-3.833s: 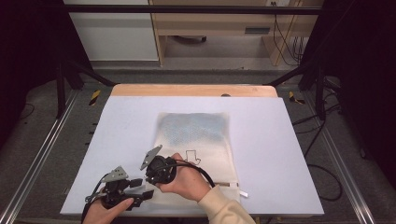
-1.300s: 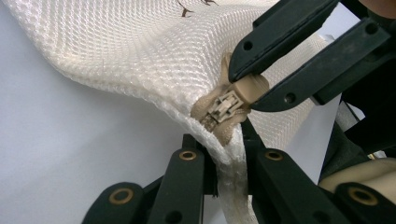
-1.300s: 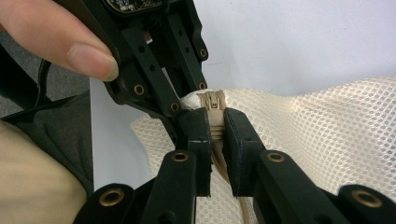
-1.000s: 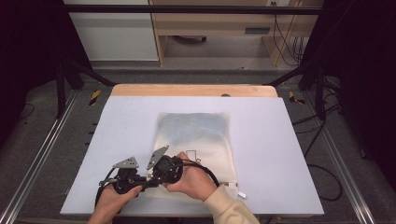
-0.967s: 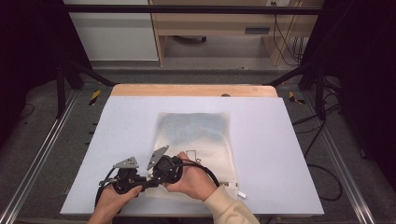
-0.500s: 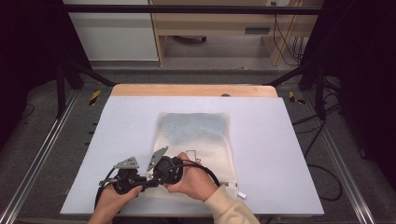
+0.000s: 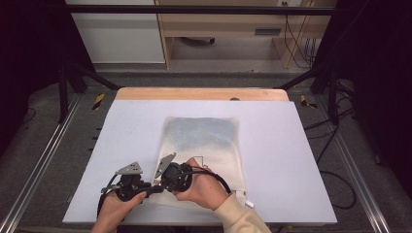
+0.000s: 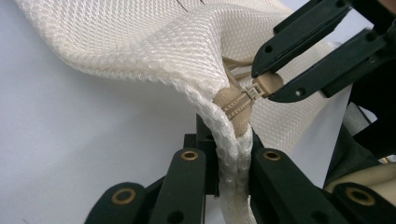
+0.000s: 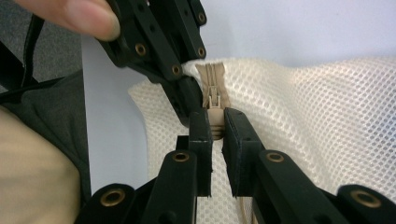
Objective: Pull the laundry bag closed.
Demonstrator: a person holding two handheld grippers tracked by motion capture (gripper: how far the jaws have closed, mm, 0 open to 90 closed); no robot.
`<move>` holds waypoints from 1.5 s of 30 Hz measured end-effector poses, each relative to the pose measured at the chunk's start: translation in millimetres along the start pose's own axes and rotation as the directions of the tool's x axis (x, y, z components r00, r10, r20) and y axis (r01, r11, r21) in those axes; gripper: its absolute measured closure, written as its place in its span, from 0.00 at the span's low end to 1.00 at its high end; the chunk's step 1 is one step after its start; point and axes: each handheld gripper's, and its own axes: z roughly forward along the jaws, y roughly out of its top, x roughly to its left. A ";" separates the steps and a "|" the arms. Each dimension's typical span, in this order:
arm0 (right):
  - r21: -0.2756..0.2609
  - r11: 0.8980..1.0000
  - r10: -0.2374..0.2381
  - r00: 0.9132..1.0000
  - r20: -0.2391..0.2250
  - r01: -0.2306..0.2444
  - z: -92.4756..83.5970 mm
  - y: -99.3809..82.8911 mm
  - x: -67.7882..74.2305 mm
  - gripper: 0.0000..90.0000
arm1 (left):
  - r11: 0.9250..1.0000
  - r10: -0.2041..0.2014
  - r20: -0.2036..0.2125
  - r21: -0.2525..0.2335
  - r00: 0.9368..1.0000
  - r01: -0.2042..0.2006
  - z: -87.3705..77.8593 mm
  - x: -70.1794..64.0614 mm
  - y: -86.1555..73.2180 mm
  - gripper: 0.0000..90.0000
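Both grippers stay put, fingers clamping mesh bag (image 7: 204, 145) corner and zipper pull (image 9: 214, 116).

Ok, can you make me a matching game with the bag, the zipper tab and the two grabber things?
Things:
1. mesh bag
2. zipper pull
3. left gripper
4. right gripper

What goes with each:
A. shut on the bag's corner seam
B. small tan tab, pinched between two black jaws
C. cream-white, lying on the pale table cover with one near corner lifted
D. shut on the zipper pull

Right pairs: 1-C, 2-B, 3-A, 4-D
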 end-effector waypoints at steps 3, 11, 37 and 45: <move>0.009 1.000 0.007 1.000 -0.005 -0.007 0.5 -4.2 -2.0 0.91 | 1.000 0.001 0.002 0.000 1.000 -0.001 0.2 -1.1 0.3 0.94; 0.021 0.999 0.035 0.999 -0.006 -0.035 -0.1 -15.3 -8.6 0.91 | 1.000 0.008 0.005 -0.003 1.000 -0.008 0.1 -1.4 0.6 0.94; 0.000 1.000 0.026 1.000 -0.002 -0.026 -3.7 -18.9 -7.8 0.91 | 1.000 0.025 -0.017 -0.006 1.000 -0.025 3.3 -8.3 -0.9 0.94; -0.005 1.000 0.020 1.000 -0.007 -0.020 -6.3 -19.9 -8.4 0.91 | 0.999 0.031 -0.013 -0.010 0.999 -0.031 3.1 -9.6 -0.4 0.94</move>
